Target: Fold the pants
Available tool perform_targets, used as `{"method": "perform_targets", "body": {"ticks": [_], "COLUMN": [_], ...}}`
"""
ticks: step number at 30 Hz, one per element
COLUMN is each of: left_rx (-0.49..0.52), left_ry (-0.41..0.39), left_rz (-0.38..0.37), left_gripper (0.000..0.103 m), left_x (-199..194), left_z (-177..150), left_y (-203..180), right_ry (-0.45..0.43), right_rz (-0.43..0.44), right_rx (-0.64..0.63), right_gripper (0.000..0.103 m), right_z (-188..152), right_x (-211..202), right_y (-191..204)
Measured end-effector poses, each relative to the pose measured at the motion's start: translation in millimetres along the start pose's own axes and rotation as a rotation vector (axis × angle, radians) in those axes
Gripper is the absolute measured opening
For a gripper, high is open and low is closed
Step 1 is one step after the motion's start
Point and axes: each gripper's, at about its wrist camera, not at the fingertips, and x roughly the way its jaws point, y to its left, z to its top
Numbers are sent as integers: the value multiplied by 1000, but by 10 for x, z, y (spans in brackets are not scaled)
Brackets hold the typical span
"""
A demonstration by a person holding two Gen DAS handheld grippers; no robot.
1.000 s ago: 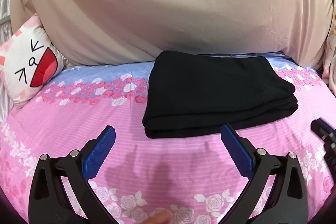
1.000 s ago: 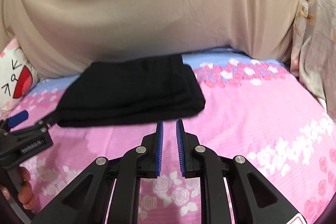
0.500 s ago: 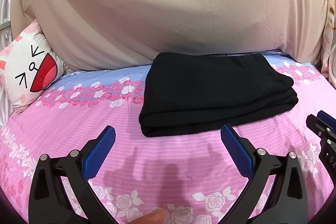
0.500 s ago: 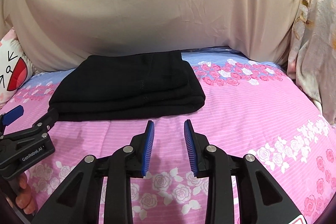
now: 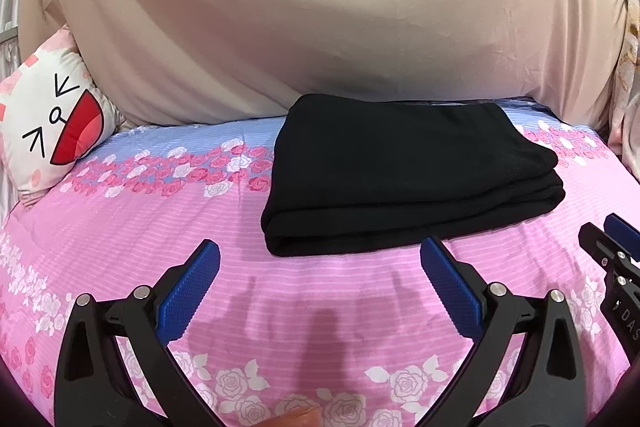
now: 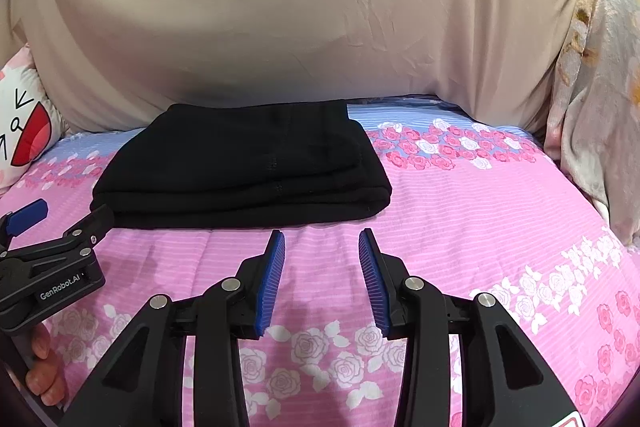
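Observation:
The black pants lie folded into a thick rectangle on the pink flowered bedsheet, near the beige cloth at the back. In the right wrist view the same pants sit ahead and to the left. My left gripper hovers just in front of the stack's near edge, jaws wide open with nothing between them. My right gripper hangs short of the pants' right corner; its jaws are opening and nothing is between them. Each gripper shows at the edge of the other's view.
A white cushion with a cartoon face leans at the far left. A large beige cloth rises behind the bed. Flowered fabric hangs at the right. Pink sheet stretches to the right of the pants.
My right gripper's jaws have spread from nearly shut to partly open. Both grippers have drawn back a little from the pants. The pants have not moved.

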Motion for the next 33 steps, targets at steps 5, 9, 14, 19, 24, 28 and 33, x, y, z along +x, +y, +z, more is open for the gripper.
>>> {"method": "perform_targets", "body": {"ticks": [5,9,14,19,24,28,33], "left_rx": [5,7,18,16,15,14,19], "left_ry": [-12,-19,-28,-44,-39,-28,-25], "left_rz": [3,4,8,3,13,18,11], "left_gripper": [98,98,98,98,98,98,98], "left_x": [-27,-41,-56,-87,-82,-63,-53], "left_z": [2,3,6,0,1,2,5], "left_y": [-18,-28,-45,-39,-39,-35,-49], "right_ry": [3,4,4,4,3,-1,-5], "right_rz": [-1,-3,-3,-4,-10,-13,-15], "right_rx": [-3,-2,-4,-2,-4,-8,-11], "right_gripper": [38,38,39,40,46,46,54], "right_z": [0,-1,-1,-4,-6,-11,-14], "right_x": [4,1,0,5,9,-9,-19], "right_y": [5,6,4,8,8,4,-15]}}
